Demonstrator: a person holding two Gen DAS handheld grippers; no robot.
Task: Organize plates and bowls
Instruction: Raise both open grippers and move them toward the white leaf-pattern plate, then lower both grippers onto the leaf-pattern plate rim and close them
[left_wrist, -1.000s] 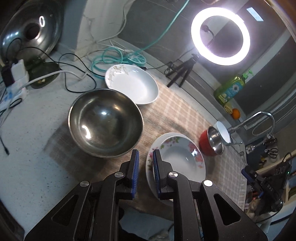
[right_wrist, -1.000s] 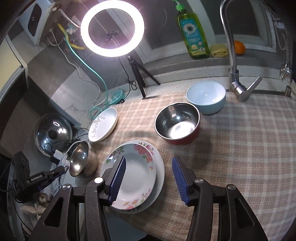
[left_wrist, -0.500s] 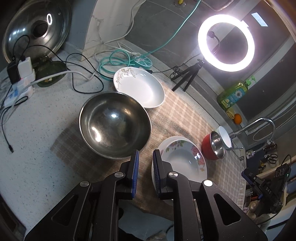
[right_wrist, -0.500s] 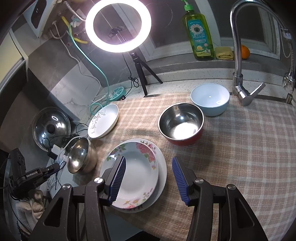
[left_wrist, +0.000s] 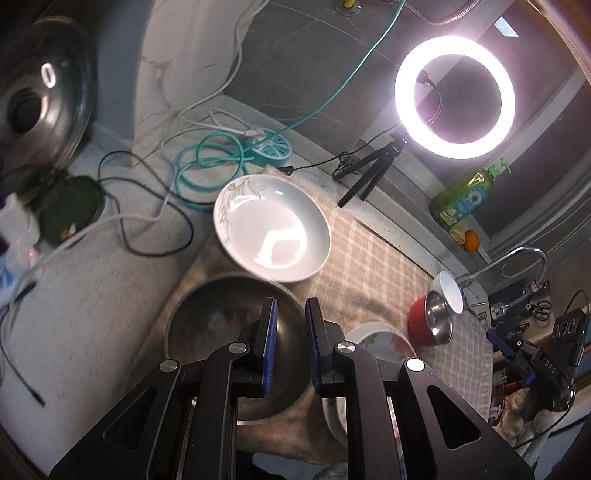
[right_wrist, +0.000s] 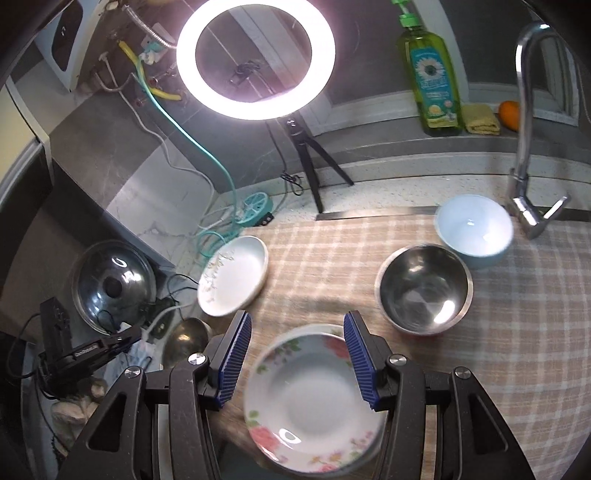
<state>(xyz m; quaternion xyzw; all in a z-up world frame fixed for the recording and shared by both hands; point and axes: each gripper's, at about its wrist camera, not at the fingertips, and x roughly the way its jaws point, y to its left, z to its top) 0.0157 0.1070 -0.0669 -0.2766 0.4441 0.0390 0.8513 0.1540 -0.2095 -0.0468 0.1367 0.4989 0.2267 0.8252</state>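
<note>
- Plates and bowls lie spread over the checked cloth (right_wrist: 517, 332), none of them held; we judge this to be an approach step, before any dish is gripped.
- Our left gripper (left_wrist: 291, 347) has its jaws nearly pressed together with nothing between them, and it hovers above the large steel bowl (left_wrist: 207, 332), whose far rim shows just past the fingertips.
- Our right gripper (right_wrist: 297, 354) stands half spread and empty, its jaws either side of the flowered plate (right_wrist: 314, 402) in the picture, yet we cannot tell that they touch it; they look to be above it.
- Just beyond the large steel bowl sits the white plate (left_wrist: 271, 232) with a sprig pattern, its near rim overlapping the bowl's rim in the left view.
- Well apart, toward the faucet (right_wrist: 524, 110), the red-sided steel bowl (right_wrist: 424, 291) rests just beside the pale blue bowl (right_wrist: 474, 229).
- Next, we think, like must go with like: the white plate onto the flowered one, the bowls nested. That calls for the left jaws to open before they can take a rim, and for a thin, slippery edge to be pinched squarely.
- The ring light (right_wrist: 255, 55) and loose cables (left_wrist: 155, 221) crowd the far side, so we would keep lifts low and clear of them.
</note>
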